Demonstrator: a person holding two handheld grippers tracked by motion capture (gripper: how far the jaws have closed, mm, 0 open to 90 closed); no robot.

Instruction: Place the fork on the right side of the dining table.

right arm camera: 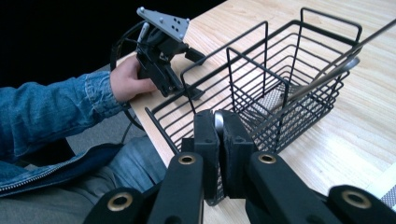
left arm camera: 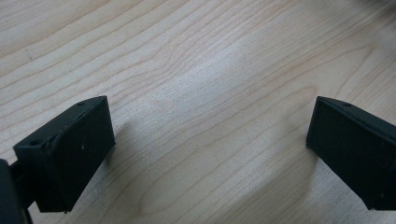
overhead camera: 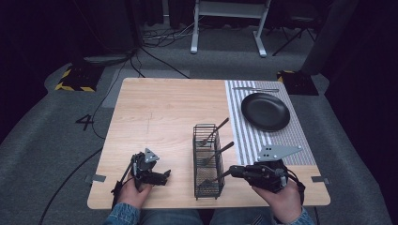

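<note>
A black wire basket [overhead camera: 195, 154] with three compartments stands near the table's front edge. Each compartment holds one metal utensil leaning to the right: the far one [overhead camera: 214, 131], the middle one [overhead camera: 219, 152] and the near one [overhead camera: 215, 180]. My right gripper [overhead camera: 233, 172] is to the right of the basket, shut on the near utensil's handle. In the right gripper view the silver handle end [right arm camera: 218, 119] sits pinched between the pads of that gripper [right arm camera: 218, 122]. My left gripper [overhead camera: 165, 176] rests left of the basket, open over bare wood [left arm camera: 210, 70], with nothing between its jaws.
A black plate [overhead camera: 265, 110] lies on a striped placemat [overhead camera: 281, 140] at the table's right, with another utensil [overhead camera: 256, 89] beyond it. In the right gripper view the left gripper [right arm camera: 198, 74] and its hand sit just beyond the basket [right arm camera: 261, 70]. Bare wood spreads across the back left.
</note>
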